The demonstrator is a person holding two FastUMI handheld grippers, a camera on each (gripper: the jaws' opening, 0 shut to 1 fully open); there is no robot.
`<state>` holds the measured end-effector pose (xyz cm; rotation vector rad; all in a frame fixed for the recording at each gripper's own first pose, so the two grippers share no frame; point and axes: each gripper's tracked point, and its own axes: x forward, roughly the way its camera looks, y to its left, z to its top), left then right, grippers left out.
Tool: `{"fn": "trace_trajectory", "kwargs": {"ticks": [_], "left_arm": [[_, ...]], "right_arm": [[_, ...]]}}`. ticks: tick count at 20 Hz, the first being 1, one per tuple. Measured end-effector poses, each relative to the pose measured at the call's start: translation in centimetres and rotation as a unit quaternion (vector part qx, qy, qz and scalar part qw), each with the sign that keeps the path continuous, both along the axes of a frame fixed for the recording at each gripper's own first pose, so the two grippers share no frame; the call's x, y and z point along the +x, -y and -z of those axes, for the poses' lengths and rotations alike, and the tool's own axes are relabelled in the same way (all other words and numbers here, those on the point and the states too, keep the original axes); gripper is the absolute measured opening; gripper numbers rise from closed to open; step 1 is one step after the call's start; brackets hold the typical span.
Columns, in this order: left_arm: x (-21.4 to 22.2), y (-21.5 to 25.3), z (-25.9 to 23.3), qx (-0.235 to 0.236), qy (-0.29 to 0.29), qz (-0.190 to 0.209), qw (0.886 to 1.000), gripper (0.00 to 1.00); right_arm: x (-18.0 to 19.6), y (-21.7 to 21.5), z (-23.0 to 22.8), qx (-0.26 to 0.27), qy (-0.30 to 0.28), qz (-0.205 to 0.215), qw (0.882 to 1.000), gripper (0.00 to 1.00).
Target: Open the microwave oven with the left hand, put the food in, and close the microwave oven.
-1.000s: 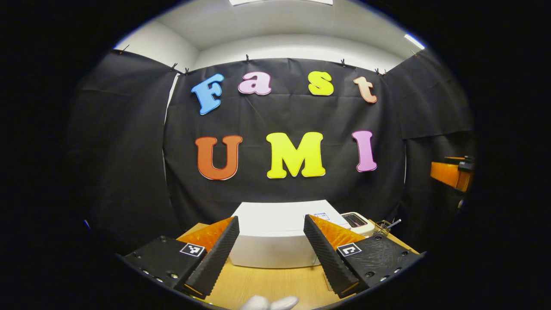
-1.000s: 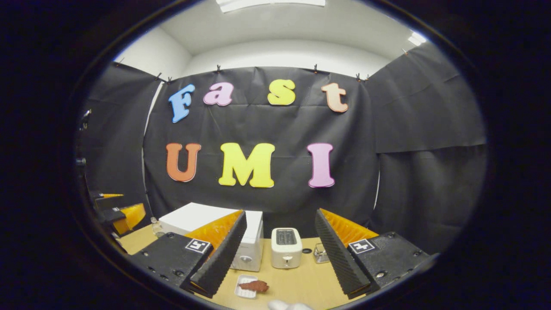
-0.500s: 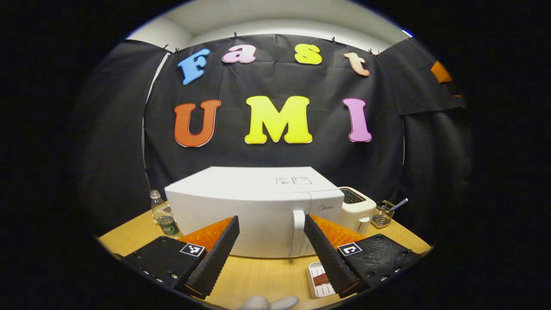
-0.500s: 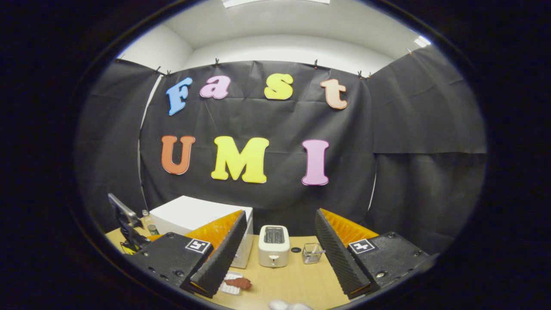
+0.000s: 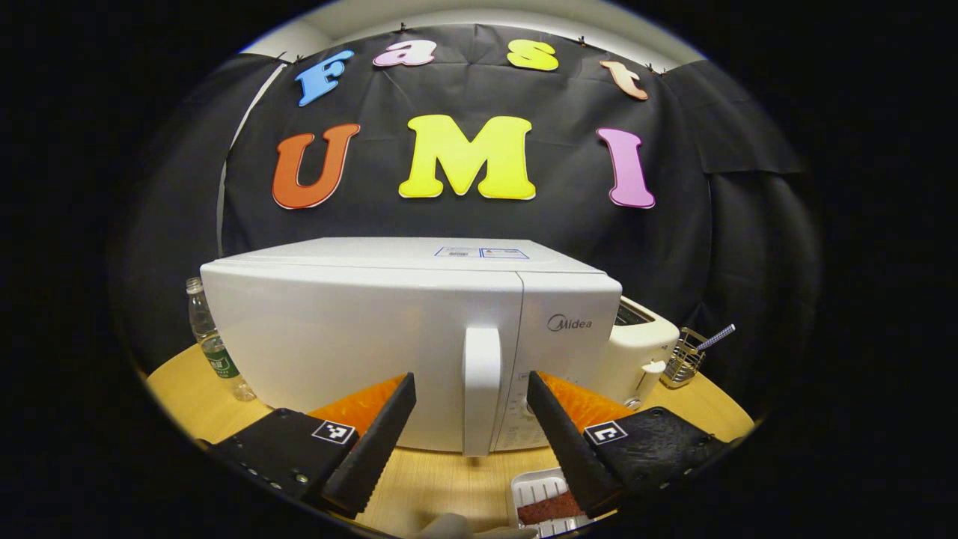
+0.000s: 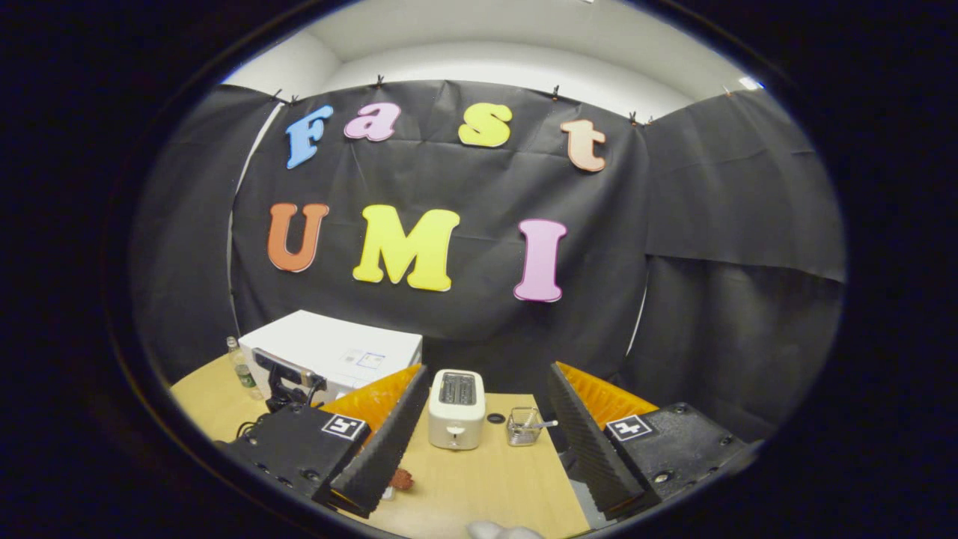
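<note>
The left gripper (image 5: 468, 419), fingers spread and holding nothing, faces the vertical door handle (image 5: 481, 389) of the white microwave oven (image 5: 359, 329), whose door is shut. The handle stands in line with the gap between the fingers, though the fisheye view leaves it unclear whether they already flank it or sit just short. The opening step is in hand: the next move calls for closing both fingers on the handle and swinging the door outward. The food (image 5: 550, 509), a reddish-brown piece, lies in a white tray (image 5: 535, 490) on the tabletop (image 5: 456, 479) just in front of the oven's control side. The right gripper (image 6: 486, 442), likewise spread and empty, waits off to the side, facing a toaster (image 6: 455, 408) and a small wire basket (image 6: 522, 425).
</note>
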<state>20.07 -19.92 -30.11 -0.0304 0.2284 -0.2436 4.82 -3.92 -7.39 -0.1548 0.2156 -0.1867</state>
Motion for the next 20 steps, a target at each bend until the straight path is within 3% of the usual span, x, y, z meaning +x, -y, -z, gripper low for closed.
{"fn": "trace_trajectory", "kwargs": {"ticks": [1,5,7,8,9,11,12,13,18,19,20], "left_arm": [[0.4,0.2,0.2,0.001,-0.001,0.0,1.0,0.94],[0.6,1.1,1.1,-0.004,-0.016,0.017,1.0,0.79],[0.8,0.9,1.5,-0.001,-0.021,0.019,1.0,0.53],[0.7,1.1,1.6,-0.002,-0.023,0.026,0.999,0.22],[1.0,1.3,2.0,-0.004,-0.028,0.03,0.999,0.33],[0.8,1.0,1.7,0.002,-0.03,0.025,0.999,0.27],[1.1,1.0,2.0,0.004,-0.031,0.018,0.999,0.22],[0.8,0.9,1.8,0.003,-0.034,0.014,0.999,0.16],[0.5,0.9,1.8,0.002,-0.033,0.018,0.999,0.16],[0.5,0.9,1.8,-0.002,-0.036,0.022,0.999,0.15],[0.1,0.8,1.6,-0.004,-0.037,0.028,0.999,0.16]], "right_arm": [[0.0,0.1,0.1,-0.001,-0.001,0.002,1.0,1.0],[0.0,0.2,0.7,-0.002,-0.006,0.003,1.0,0.96],[0.2,0.2,0.8,-0.005,-0.007,0.003,1.0,1.0],[0.1,0.1,1.0,-0.004,-0.009,0.002,1.0,1.0],[0.2,0.0,1.0,-0.003,-0.009,0.0,1.0,0.96],[0.3,-0.2,1.2,-0.004,-0.012,-0.003,1.0,1.0],[0.4,-0.4,1.2,-0.006,-0.014,-0.005,1.0,0.96],[0.4,-0.5,1.1,-0.009,-0.015,-0.007,1.0,1.0],[0.0,-0.6,0.6,-0.023,-0.011,-0.012,1.0,1.0],[0.0,-0.6,0.6,-0.022,-0.011,-0.014,1.0,0.96],[-0.2,-0.6,0.7,-0.021,-0.011,-0.014,1.0,1.0]]}}
